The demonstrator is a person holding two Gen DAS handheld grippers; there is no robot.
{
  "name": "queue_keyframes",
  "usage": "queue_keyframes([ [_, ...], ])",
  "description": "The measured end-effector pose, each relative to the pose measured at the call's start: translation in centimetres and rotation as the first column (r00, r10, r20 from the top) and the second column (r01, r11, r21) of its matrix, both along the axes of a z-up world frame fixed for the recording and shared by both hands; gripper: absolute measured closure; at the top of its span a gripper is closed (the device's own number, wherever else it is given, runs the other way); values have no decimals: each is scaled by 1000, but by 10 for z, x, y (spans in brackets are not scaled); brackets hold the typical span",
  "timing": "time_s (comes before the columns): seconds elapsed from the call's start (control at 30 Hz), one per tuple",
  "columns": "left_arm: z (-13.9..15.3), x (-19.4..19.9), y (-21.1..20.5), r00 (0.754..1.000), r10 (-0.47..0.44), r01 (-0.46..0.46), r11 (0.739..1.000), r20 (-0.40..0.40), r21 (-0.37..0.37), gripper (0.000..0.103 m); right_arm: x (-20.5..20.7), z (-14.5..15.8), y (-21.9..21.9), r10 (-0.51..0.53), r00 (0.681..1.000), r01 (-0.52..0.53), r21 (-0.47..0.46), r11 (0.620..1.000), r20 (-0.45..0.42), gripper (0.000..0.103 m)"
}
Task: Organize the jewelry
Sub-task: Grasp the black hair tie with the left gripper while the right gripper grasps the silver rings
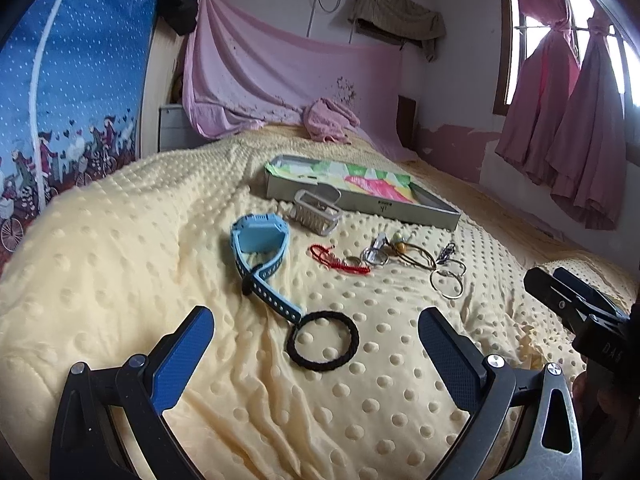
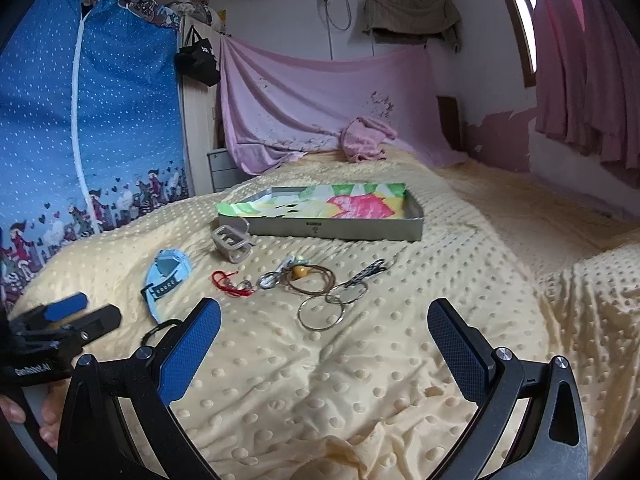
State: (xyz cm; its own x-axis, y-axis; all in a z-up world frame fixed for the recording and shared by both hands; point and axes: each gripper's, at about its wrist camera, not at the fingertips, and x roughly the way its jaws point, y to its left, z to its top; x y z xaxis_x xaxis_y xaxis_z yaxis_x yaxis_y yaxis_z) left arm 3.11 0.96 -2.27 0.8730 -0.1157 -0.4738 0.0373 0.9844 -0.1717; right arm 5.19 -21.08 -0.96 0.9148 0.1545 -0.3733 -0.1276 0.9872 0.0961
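Since nothing is gripped yet, this reads as the approach to a first pick.

Left wrist view:
- left tool (image 1: pixel 316 344): spread wide and empty, hovering over the bed (image 1: pixel 120 264).
- black hair tie (image 1: pixel 322 341): lies flat between the tool's two fingers, a closed ring with no long axis, so any angle suits.
- blue watch (image 1: pixel 262 254): at 11 o'clock of the hair tie; its strap runs from 11 down to 5 o'clock, the loose end touching or just beside the tie.
- red cord (image 1: pixel 338 261): beyond the tie at 12 o'clock, long axis about 10 to 4 o'clock.
- metal rings (image 1: pixel 447 282): at 1 o'clock, flat, near the brown cord and beads.
- tray (image 1: pixel 360 204): farther back at 12 o'clock, lined with a colourful cloth; probably the destination.
- right tool (image 1: pixel 560 292): seen at 3 o'clock, its jaws look close together from here.
- doing it well: I would come straight down, pinch one side of the tie only and lift clear of the strap end.

Right wrist view:
- right tool (image 2: pixel 324 332): wide apart, holding nothing.
- metal rings (image 2: pixel 320 314): just ahead at 12 o'clock, the nearest pick.
- checkered strap (image 2: pixel 368 272): runs toward 1 o'clock.
- grey clasp (image 2: pixel 232 244): just beside the tray (image 2: pixel 340 230).
- left tool (image 2: pixel 80 312): at 9 o'clock, over the hair tie.
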Motion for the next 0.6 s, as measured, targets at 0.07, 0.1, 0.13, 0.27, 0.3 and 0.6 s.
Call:
queue_keyframes([
  [0.07,-2,3,-1,1000,-10,10,1000,-16,-4,4,6,-2,0,16,999,-16,8,1000,-29,1],
  [0.1,-4,5,-1,1000,-17,16,1000,-27,-7,5,8,-4,0,24,999,-24,12,1000,-35,1],
  [0.13,-5,7,-2,999,-21,21,1000,-36,-10,8,10,-5,1,39,998,-38,21,999,-44,1],
  [0.27,-15,20,-2,994,-38,36,999,-105,-26,20,30,-16,7,88,989,-87,18,996,-121,2],
  [0.3,-18,24,-2,992,-43,39,999,-122,-32,20,33,-18,9,94,987,-94,8,996,-133,2],
  [0.6,-38,50,-12,964,-84,75,996,-251,-45,32,79,-39,8,112,948,-117,0,993,-298,17],
])
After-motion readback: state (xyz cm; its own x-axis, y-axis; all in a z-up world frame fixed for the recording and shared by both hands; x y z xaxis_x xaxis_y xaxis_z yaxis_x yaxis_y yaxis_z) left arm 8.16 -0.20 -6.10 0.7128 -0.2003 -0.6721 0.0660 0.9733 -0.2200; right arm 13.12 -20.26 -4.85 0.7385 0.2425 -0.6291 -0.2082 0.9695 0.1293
